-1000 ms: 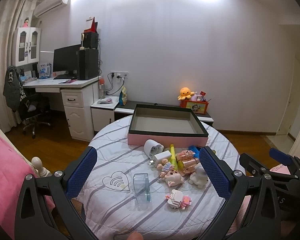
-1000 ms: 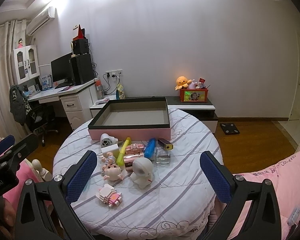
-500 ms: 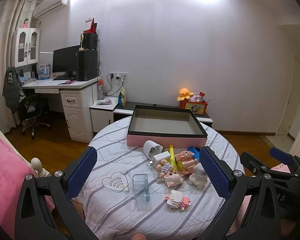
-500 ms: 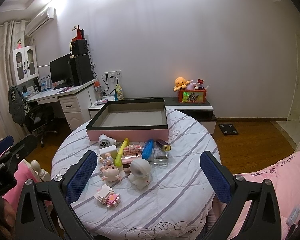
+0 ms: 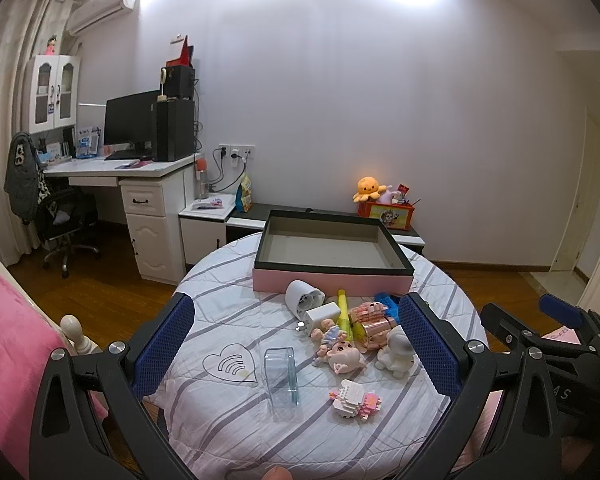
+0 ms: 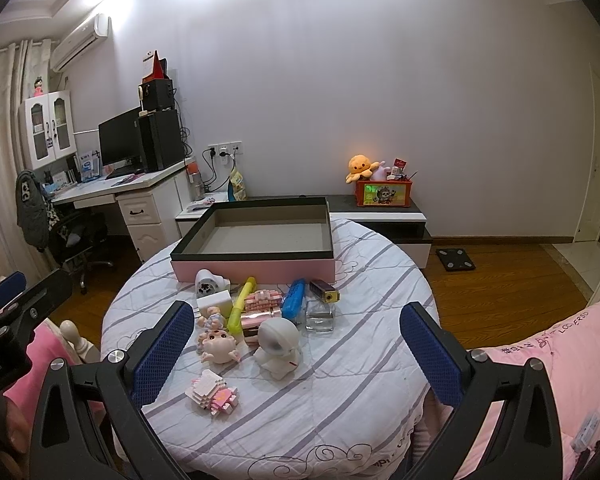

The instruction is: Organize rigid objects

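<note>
Each claw, left (image 5: 296, 338) and right (image 6: 292, 338), has black plastic arms, silver screws and bumpy blue pads (image 5: 164, 346). White letters mark the left claw's body at 9 o'clock in the right view.

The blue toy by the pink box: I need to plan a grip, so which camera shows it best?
The right wrist view: the blue toy lies in full sight between the brick block and the glass bottle. In the left wrist view only its far end shows; the rest is behind the left gripper finger.
</note>
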